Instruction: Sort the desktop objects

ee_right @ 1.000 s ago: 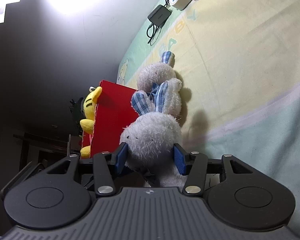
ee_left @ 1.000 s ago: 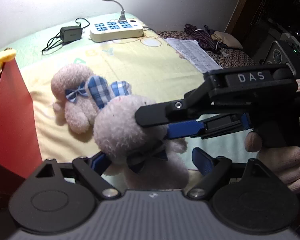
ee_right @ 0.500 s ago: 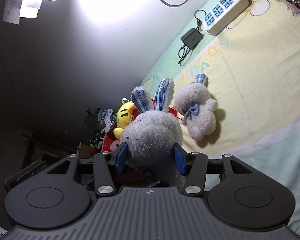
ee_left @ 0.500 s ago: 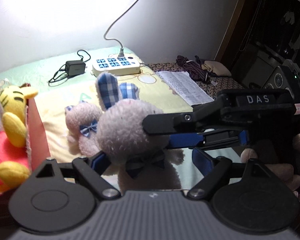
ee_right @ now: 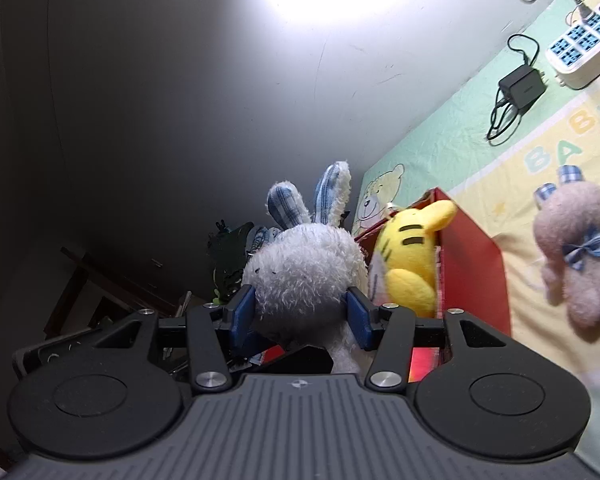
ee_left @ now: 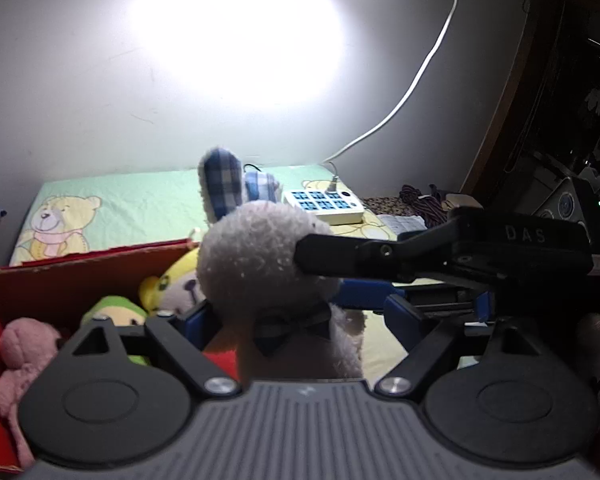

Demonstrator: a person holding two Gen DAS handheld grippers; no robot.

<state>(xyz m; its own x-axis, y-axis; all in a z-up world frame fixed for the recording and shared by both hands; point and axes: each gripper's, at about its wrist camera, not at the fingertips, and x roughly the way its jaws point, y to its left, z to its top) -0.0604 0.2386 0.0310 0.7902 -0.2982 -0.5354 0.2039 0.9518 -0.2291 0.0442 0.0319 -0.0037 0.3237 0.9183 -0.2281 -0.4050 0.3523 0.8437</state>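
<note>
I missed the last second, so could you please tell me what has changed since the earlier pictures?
The right tool has lifted the rabbit off the mat and carried it to the red box, still clamped on its head. The left tool rose alongside, still open. The other rabbit stayed put.

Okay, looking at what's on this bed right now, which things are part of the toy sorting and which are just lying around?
Part of the job:
- white bunny clamped in the right gripper
- left gripper, open around the bunny's body
- red box holding a yellow tiger and pink plush
- second bunny lying on the blanket

Just lying about:
- power strip
- black charger
- baby blanket
</note>
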